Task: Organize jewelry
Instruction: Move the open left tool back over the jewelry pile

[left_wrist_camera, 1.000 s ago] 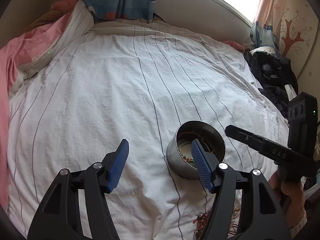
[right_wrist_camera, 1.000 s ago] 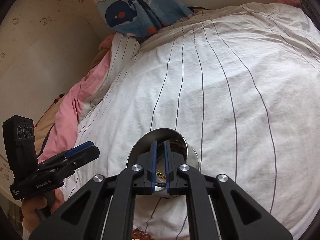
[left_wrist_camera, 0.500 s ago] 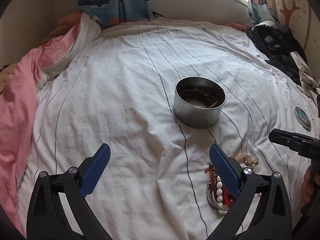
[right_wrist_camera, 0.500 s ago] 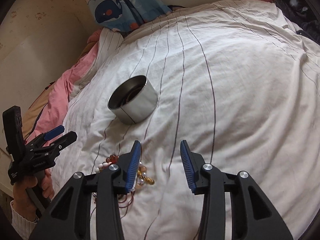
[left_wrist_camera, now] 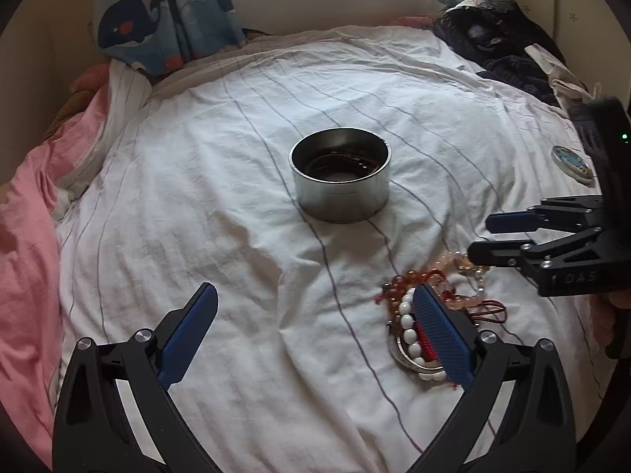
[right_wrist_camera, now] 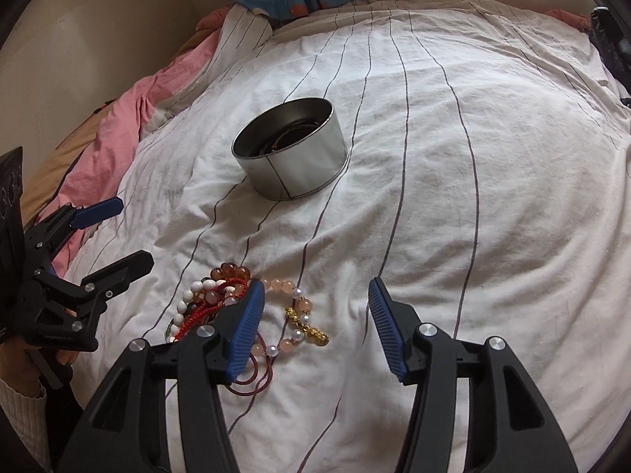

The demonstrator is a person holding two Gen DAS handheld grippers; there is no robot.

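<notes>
1. Jewelry lies in a loose heap of beaded bracelets (left_wrist_camera: pixel 430 303) on the white striped bedsheet (left_wrist_camera: pixel 236 205): white beads, amber-red beads, pale pink beads with gold charms, and red cord, all tangled together.
2. Landmark: the round silver metal tin (left_wrist_camera: pixel 341 179) stands upright and open on the sheet; the heap sits on the near side of the tin, well apart from it. Something dark lies inside the tin (too dim to tell what).
3. The left claw (left_wrist_camera: pixel 315 335) hovers on the near side of the tin, spread wide, nothing between its blue pads; its right finger (left_wrist_camera: pixel 443 339) hangs over the white-bead edge of the heap.
4. The right claw (right_wrist_camera: pixel 315 327) stands partly spread, its jaws having just been opening, and it grips nothing. Its left finger (right_wrist_camera: pixel 246 331) overlaps the heap in the right wrist view (contact cannot be told), while the pink-and-gold bracelet (right_wrist_camera: pixel 301 323) lies on the sheet in the gap between the fingers.
5. A small round patterned lid or disc (left_wrist_camera: pixel 572 159) lies on the sheet well to the right of the tin.
6. Beyond the tin hangs a blue whale-print curtain (left_wrist_camera: pixel 157 19); to its left a pink blanket (left_wrist_camera: pixel 27 216) is bunched, and to its far right dark clothing (left_wrist_camera: pixel 493 47) is piled.
</notes>
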